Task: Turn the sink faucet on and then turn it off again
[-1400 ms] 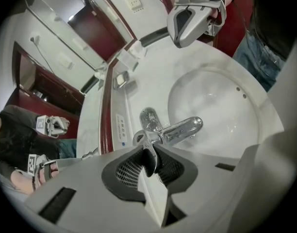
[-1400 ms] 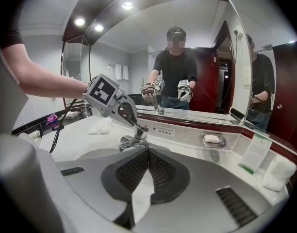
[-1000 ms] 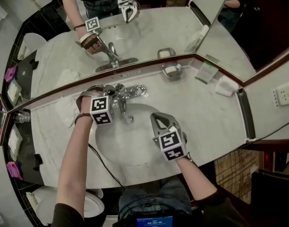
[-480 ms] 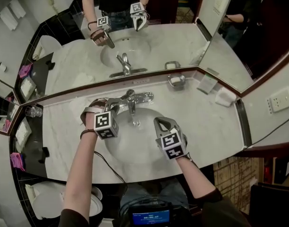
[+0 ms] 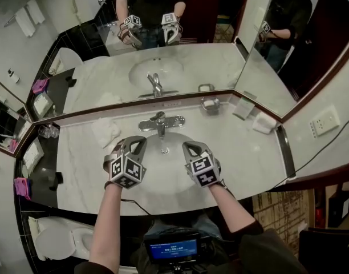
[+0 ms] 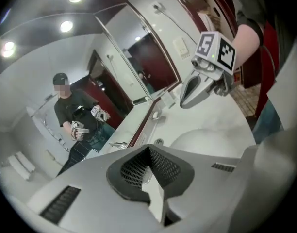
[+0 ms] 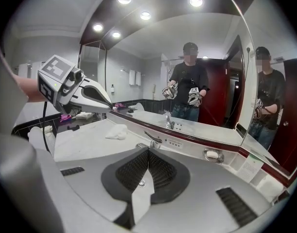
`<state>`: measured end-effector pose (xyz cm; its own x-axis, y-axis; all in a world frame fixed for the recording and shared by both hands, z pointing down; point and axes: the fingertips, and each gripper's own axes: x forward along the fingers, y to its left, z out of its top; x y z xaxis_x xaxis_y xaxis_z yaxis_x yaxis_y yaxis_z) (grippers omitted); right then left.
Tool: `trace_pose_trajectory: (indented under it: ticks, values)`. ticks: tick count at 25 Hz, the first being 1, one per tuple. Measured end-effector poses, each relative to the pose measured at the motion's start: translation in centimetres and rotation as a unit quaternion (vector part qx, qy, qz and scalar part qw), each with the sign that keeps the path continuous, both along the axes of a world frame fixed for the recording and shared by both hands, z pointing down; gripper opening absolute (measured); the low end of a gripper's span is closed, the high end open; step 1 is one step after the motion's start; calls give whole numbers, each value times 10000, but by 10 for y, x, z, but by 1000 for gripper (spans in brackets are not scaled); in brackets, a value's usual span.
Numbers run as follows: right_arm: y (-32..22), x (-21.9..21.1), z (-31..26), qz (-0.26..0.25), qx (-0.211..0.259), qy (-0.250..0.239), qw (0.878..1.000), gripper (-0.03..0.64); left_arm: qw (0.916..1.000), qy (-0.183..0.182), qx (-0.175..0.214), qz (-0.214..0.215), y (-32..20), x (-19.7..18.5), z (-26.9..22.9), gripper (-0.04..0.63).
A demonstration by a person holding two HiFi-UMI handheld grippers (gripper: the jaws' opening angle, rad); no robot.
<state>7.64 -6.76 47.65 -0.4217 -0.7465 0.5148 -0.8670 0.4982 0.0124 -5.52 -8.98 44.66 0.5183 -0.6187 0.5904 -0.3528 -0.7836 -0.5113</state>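
The chrome faucet (image 5: 159, 121) stands at the back of the white sink basin (image 5: 163, 173), its lever pointing at the basin; in the right gripper view the faucet (image 7: 151, 140) shows just above the jaws. My left gripper (image 5: 136, 142) hangs over the basin's left side, well short of the faucet. Its jaws have just been closing and are now shut with nothing between them. My right gripper (image 5: 189, 146) hangs over the basin's right side, shut and empty. In the left gripper view the right gripper (image 6: 201, 85) hangs above the basin. I cannot make out any running water.
A crumpled white cloth (image 5: 106, 132) lies left of the faucet. A soap dish (image 5: 210, 104), a card (image 5: 242, 108) and a folded towel (image 5: 265, 122) sit along the back right of the marble counter (image 5: 243, 153). A mirror (image 5: 163, 56) rises behind. A glass (image 5: 44, 132) stands far left.
My left gripper came off the faucet, drew back toward the front of the basin and rose, and its jaws closed. My right gripper lifted a little.
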Motion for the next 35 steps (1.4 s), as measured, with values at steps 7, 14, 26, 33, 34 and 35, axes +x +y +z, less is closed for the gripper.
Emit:
trace_pose_trajectory:
  ticks: [7, 14, 26, 33, 34, 35]
  values:
    - [17, -2, -6, -111, 4, -51, 9999, 23, 9931, 1028, -164, -533, 48, 5, -22, 3]
    - [24, 5, -3, -20, 22, -184, 9998, 23, 9178, 3375, -1424, -1532, 55, -29, -18, 3]
    - [26, 9, 8, 108, -75, -250, 9996, 23, 9094, 3493, -1630, -1562, 65, -42, -3, 2]
    - [18, 9, 13, 60, -70, -42, 9999, 21, 9260, 3182, -1474, -1395, 53, -32, 0, 6]
    - [16, 9, 14, 58, -71, -30, 10000, 22, 9283, 3128, -1486, -1353, 50, -30, 2, 24]
    - [14, 8, 13, 55, -84, -34, 9999, 21, 9304, 3079, -1490, -1314, 47, -27, 3, 31]
